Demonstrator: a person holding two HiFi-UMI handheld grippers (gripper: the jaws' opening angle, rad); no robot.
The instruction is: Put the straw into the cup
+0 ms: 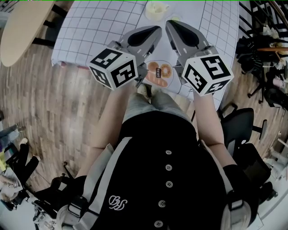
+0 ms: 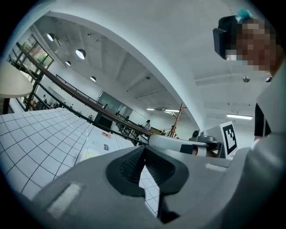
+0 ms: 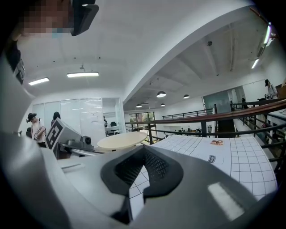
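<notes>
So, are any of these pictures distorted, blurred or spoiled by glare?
Head view: strong fisheye bending, the gridded table curves, light is even. Left gripper view: dark round border, bright ceiling lamps without heavy glare, the left tongs loom large. Right gripper view: same dark border, the right tongs loom large, the railing bows.

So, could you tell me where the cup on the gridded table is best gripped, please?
Probably by its side wall below the rim, coming level from the near side: the cup seems to stand upright, mouth up, far across the table. Finer detail is unclear.
</notes>
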